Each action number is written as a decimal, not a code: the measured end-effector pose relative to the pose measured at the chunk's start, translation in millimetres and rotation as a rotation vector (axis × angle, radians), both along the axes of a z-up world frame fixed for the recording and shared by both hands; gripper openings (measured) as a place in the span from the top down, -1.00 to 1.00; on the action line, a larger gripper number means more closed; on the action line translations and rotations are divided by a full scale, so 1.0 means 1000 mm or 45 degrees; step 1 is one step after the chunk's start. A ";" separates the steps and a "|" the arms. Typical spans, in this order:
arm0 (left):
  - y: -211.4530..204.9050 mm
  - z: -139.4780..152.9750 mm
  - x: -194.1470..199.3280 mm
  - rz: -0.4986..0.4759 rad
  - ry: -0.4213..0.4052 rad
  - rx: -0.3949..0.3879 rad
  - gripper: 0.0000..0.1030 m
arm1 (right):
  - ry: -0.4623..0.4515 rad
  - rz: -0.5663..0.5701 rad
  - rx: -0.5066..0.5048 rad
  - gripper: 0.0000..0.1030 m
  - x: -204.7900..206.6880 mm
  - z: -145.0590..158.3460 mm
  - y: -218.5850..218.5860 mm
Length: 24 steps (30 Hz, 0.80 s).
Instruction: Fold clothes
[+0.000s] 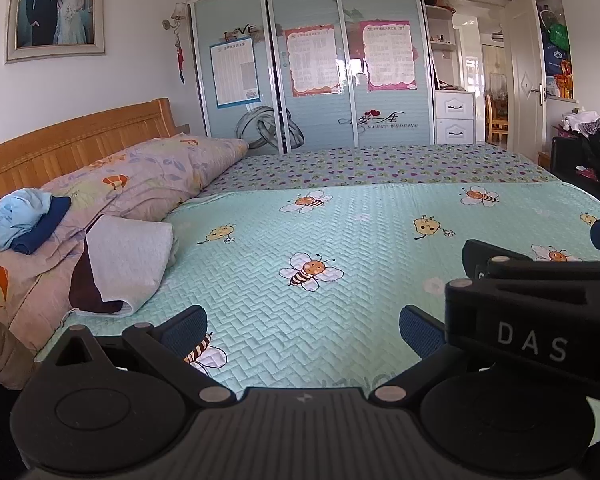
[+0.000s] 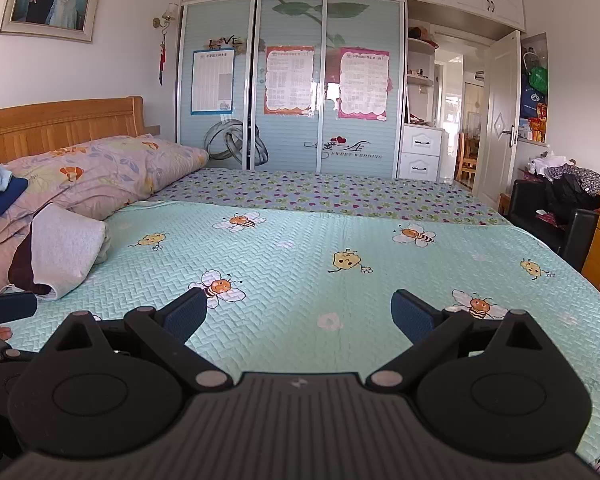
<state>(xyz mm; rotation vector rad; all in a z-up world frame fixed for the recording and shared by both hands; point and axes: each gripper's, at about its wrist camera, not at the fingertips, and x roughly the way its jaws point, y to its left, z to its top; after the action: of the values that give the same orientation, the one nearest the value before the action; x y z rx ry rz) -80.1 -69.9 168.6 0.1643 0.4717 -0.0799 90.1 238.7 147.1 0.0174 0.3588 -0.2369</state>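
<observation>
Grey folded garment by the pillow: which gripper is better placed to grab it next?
Left, probably. The grey garment lies at the left side of the bed, nearer the left gripper than the right gripper. Both are open and empty over the bee bedspread.

A wooden-headboard bed (image 2: 60,120) fills the room under a bee-print quilt (image 2: 340,264). Beyond stands a sliding-door wardrobe (image 2: 288,88); daylight enters through the open door (image 2: 498,120).

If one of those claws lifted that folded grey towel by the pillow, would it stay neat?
Probably not: the grey towel looks soft and loosely folded, so it would likely droop and unfold. It seems light, and its fuzzy surface should grip rather than slip.
</observation>
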 end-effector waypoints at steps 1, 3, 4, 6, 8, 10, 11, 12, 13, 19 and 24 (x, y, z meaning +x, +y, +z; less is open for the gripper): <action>-0.001 -0.001 0.000 -0.002 0.002 0.001 -0.98 | 0.001 0.001 -0.001 -0.91 0.000 0.000 0.000; -0.001 -0.002 -0.001 -0.003 0.005 0.001 -0.98 | 0.003 0.003 -0.004 -0.91 0.000 -0.001 0.000; -0.001 -0.002 -0.001 -0.004 0.007 0.000 -0.98 | 0.004 0.003 -0.005 -0.91 -0.001 -0.002 0.000; -0.001 -0.003 0.000 -0.004 0.012 -0.001 -0.98 | 0.005 0.002 -0.006 -0.91 -0.001 -0.002 0.000; -0.001 -0.004 0.000 -0.004 0.016 -0.002 -0.98 | 0.005 0.003 -0.004 -0.91 -0.001 -0.002 0.000; -0.001 -0.005 0.000 -0.005 0.020 -0.004 -0.98 | 0.006 0.003 -0.004 -0.91 -0.001 -0.003 -0.001; -0.001 -0.005 0.000 -0.005 0.022 -0.005 -0.98 | 0.006 0.002 -0.004 -0.91 -0.001 -0.003 -0.001; -0.001 -0.005 0.000 -0.005 0.024 -0.005 -0.98 | 0.007 0.002 -0.004 -0.91 -0.001 -0.003 -0.001; -0.001 -0.006 0.001 -0.006 0.027 -0.006 -0.98 | 0.008 0.003 -0.004 -0.91 -0.001 -0.004 -0.001; 0.001 -0.009 0.002 -0.006 0.043 -0.012 -0.98 | 0.019 0.007 0.000 -0.91 0.000 -0.007 -0.001; 0.002 -0.014 0.004 -0.007 0.059 -0.013 -0.98 | 0.036 0.010 0.006 -0.91 0.001 -0.013 -0.001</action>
<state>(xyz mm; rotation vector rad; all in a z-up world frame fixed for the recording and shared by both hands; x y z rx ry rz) -76.3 -68.1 155.1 0.1540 0.5172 -0.0915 91.1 237.6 134.4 0.0177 0.3877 -0.2286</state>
